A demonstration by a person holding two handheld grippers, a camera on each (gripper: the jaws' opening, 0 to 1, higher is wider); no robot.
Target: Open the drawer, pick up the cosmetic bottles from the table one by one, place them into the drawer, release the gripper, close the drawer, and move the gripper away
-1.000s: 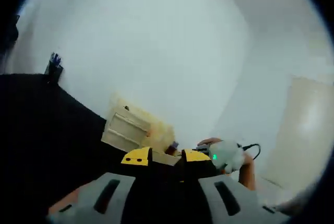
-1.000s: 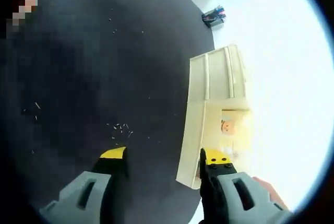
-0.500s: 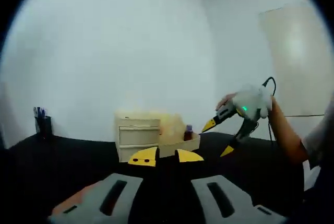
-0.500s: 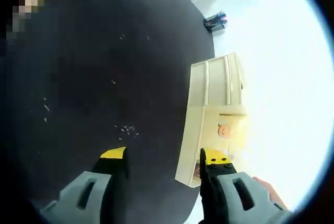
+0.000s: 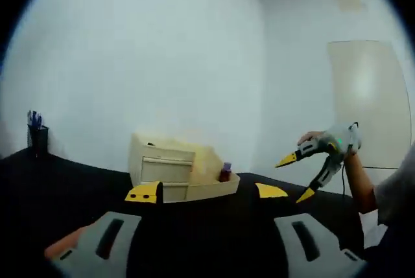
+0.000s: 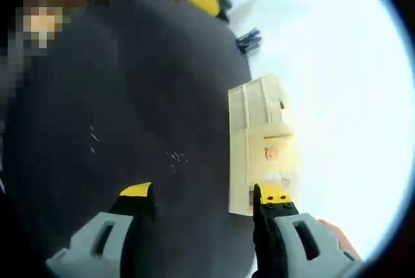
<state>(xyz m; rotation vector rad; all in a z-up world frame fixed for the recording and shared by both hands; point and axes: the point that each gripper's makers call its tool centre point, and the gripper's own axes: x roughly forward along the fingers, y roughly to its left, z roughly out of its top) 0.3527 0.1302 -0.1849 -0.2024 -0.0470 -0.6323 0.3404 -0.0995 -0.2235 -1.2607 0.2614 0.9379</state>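
Observation:
On the black table stands a cream drawer unit, its bottom drawer pulled out. A small bottle with a purple cap stands upright in that drawer. My left gripper hovers in front of the unit, open wide and holding nothing. In the left gripper view, my right gripper is held up to the right of the drawer, open. In the right gripper view the drawer unit lies ahead, with pale bottles in its open drawer, and my right gripper is open and holding nothing.
A dark pen holder stands far left on the table, also in the right gripper view as the pen holder beyond the unit. A person's arm holds the right gripper. White walls and a pale door stand behind.
My left gripper's jaws have spread wider. In the left gripper view, the right gripper has drawn away to the right of the open drawer. Both cameras have shifted.

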